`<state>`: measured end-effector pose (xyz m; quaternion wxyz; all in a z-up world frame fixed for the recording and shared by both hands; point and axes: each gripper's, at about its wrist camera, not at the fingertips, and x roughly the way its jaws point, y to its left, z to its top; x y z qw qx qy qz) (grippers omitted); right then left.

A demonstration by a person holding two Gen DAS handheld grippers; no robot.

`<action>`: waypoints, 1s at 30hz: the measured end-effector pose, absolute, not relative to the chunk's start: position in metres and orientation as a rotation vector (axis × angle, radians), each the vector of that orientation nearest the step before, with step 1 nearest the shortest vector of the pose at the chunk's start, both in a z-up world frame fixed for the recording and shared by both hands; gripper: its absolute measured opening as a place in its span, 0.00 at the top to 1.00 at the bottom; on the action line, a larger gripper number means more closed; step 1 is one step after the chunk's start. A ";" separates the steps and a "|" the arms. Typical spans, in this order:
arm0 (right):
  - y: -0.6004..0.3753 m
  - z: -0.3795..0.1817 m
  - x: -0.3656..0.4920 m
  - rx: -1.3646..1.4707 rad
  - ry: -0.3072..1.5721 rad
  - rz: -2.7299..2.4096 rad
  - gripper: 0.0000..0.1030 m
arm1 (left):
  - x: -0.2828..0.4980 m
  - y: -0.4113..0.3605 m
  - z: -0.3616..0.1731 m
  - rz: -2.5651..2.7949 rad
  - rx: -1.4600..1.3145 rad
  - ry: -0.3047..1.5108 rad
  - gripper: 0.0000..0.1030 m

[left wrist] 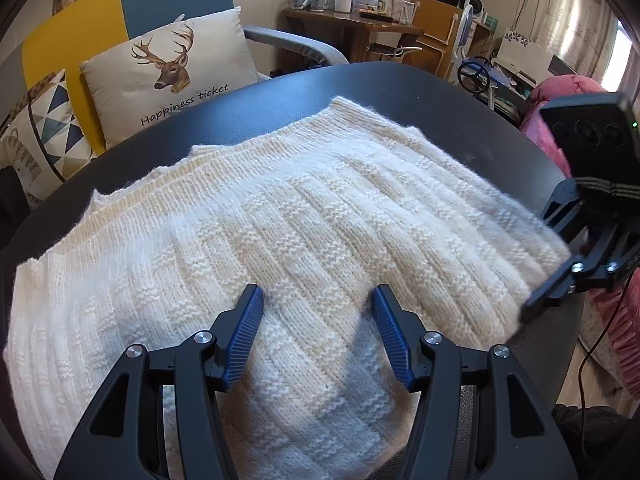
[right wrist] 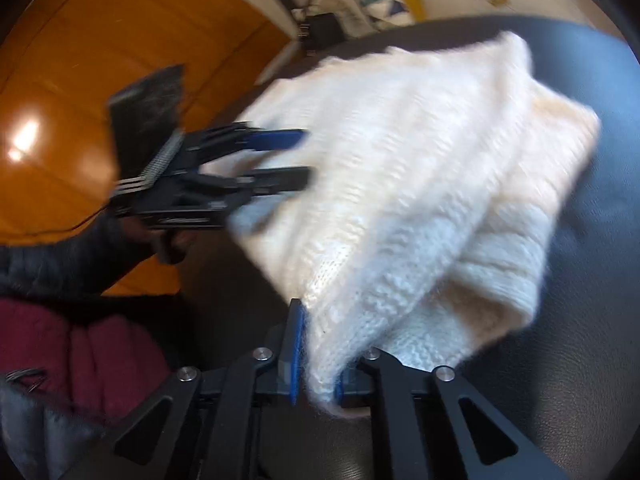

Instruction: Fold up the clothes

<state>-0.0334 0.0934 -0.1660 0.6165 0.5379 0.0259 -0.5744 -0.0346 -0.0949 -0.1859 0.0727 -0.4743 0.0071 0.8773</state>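
Note:
A cream knitted sweater [left wrist: 280,208] lies spread over the dark round table [left wrist: 400,88]. My left gripper [left wrist: 318,289] stands open above its near middle, blue pads apart, nothing between them. At the sweater's right edge my right gripper [left wrist: 560,288] comes in from the side. In the right wrist view the sweater [right wrist: 400,160] is lifted at one edge, and my right gripper [right wrist: 320,340] is shut on that edge, the knit bunched between its blue pads. The left gripper [right wrist: 306,156] shows blurred at the sweater's far left side, fingers apart.
A deer cushion [left wrist: 172,68] and a patterned cushion sit on the armchair behind the table. A wooden desk [left wrist: 352,28] with jars stands farther back, pink bedding [left wrist: 560,92] to the right. A dark sleeve [right wrist: 60,264] and maroon cloth [right wrist: 80,352] lie near the table edge [right wrist: 580,280].

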 end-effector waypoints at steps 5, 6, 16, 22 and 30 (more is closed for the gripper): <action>0.098 -0.165 -0.031 1.230 0.056 -1.206 0.93 | -0.034 -0.093 -0.187 2.627 -1.432 0.031 0.40; 0.097 -0.177 -0.032 1.275 0.081 -1.211 0.93 | -0.035 -0.093 -0.186 2.628 -1.437 0.021 0.40; 0.106 -0.209 -0.039 1.335 -0.043 -1.209 0.95 | -0.092 -0.084 -0.139 2.644 -1.231 0.083 0.40; 0.101 -0.199 -0.028 1.263 0.077 -1.259 0.95 | -0.161 -0.064 -0.164 2.487 -1.306 0.081 0.40; 0.100 -0.192 -0.012 1.171 0.211 -1.295 0.95 | -0.204 -0.026 -0.207 2.424 -1.472 0.227 0.38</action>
